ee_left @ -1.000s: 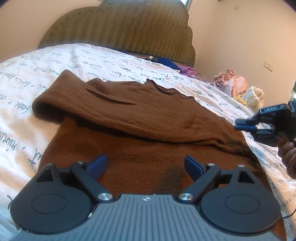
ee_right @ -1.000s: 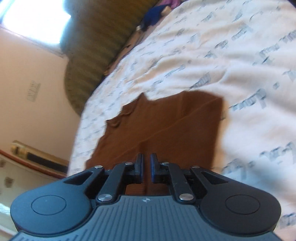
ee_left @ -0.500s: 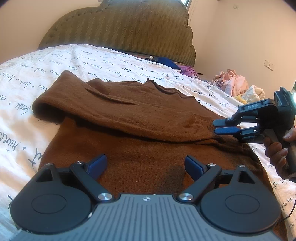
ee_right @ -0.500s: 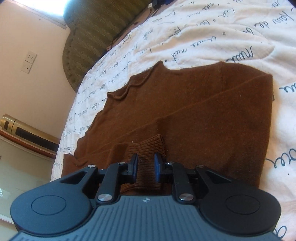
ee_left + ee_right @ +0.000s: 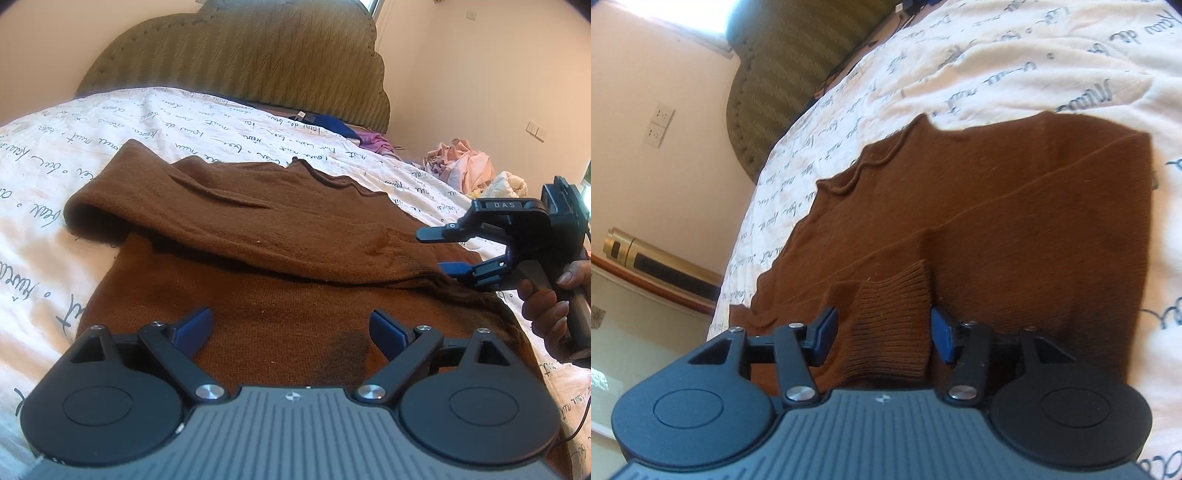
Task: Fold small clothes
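A brown knit sweater [image 5: 258, 236] lies flat on the bed, one sleeve folded across its body. My left gripper [image 5: 291, 328] is open and empty, hovering over the sweater's near hem. My right gripper [image 5: 882, 332] is open, its jaws on either side of the ribbed sleeve cuff [image 5: 890, 325]. The right gripper also shows in the left wrist view [image 5: 439, 249] at the sweater's right edge, jaws spread around the cuff end. The sweater fills the middle of the right wrist view [image 5: 1015, 206].
The white bedspread [image 5: 55, 155] with script print lies under the sweater. A green padded headboard [image 5: 251, 55] stands behind. Blue and purple clothes [image 5: 351, 133] lie by the headboard. A pink and white clothes pile [image 5: 472, 170] sits at the right. A gold heater [image 5: 657, 266] stands beside the bed.
My right gripper moved in over the sweater's right edge to the sleeve cuff and opened its jaws. My left gripper stayed still and open.
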### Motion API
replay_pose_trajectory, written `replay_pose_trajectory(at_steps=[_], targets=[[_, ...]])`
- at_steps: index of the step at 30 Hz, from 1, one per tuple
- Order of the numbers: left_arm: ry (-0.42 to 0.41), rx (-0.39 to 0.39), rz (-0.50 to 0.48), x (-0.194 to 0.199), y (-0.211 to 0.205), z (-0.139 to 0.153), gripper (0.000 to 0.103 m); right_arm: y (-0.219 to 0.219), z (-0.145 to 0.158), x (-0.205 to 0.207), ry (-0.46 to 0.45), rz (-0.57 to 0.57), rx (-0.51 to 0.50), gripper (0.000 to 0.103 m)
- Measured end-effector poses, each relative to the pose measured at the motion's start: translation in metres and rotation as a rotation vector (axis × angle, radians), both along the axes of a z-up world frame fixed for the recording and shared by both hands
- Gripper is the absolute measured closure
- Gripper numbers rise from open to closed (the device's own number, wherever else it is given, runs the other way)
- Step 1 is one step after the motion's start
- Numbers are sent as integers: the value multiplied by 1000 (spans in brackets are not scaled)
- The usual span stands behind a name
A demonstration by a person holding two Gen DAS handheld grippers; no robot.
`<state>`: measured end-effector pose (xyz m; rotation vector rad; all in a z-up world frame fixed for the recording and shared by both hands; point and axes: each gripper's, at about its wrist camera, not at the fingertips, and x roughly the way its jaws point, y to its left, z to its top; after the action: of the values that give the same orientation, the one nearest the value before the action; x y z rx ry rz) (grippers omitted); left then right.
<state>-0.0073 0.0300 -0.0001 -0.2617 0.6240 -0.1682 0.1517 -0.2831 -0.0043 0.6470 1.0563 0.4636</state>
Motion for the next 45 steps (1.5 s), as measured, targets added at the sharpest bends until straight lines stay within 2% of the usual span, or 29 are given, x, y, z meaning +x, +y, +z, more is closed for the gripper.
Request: replay_pose_trajectory(at_steps=[2, 4, 7, 10, 14, 16, 20, 23, 26, 32, 35, 38, 40, 41, 43, 45], targets=[[0, 0, 0, 0, 0, 0, 12, 4, 3, -2, -12, 18, -16, 56], [0, 0, 0, 0, 0, 0, 12, 7, 2, -4, -11, 34, -35, 87], [0, 0, 0, 0, 0, 0, 12, 11, 8, -11, -62, 46, -83, 95], [0, 0, 0, 0, 0, 0, 12, 10, 23, -15, -130, 42, -112, 96], [0, 0, 0, 0, 0, 0, 12, -14, 59, -15, -229, 0, -104, 96], [-1, -2, 0, 0, 0, 0, 12, -32, 64, -15, -235, -38, -154, 96], [-1, -7, 1, 0, 2, -1, 12, -76, 34, -15, -123, -144, -228, 96], [-1, -2, 0, 0, 1, -2, 12, -94, 11, -25, -82, -175, -197, 96], [0, 9, -1, 0, 0, -2, 12, -95, 9, -28, -90, -192, -172, 96], [3, 36, 2, 0, -5, -1, 12, -93, 33, -22, -176, -202, -199, 96], [5, 45, 0, 1, -6, -1, 11, -91, 16, -12, -93, -162, -222, 94], [18, 36, 4, 1, -1, 4, 12, -96, 15, -20, -100, -200, -174, 92], [22, 4, 16, 1, 9, 18, 12, -106, 24, -27, -123, -239, -121, 85], [7, -39, 21, 1, 19, 28, 12, -111, 28, -31, -144, -249, -106, 82], [-32, -129, 59, 6, 45, 47, 6, -119, 38, -37, -179, -259, -116, 67], [-44, -199, 124, 22, 73, 59, 4, -124, 41, -37, -179, -258, -131, 60]])
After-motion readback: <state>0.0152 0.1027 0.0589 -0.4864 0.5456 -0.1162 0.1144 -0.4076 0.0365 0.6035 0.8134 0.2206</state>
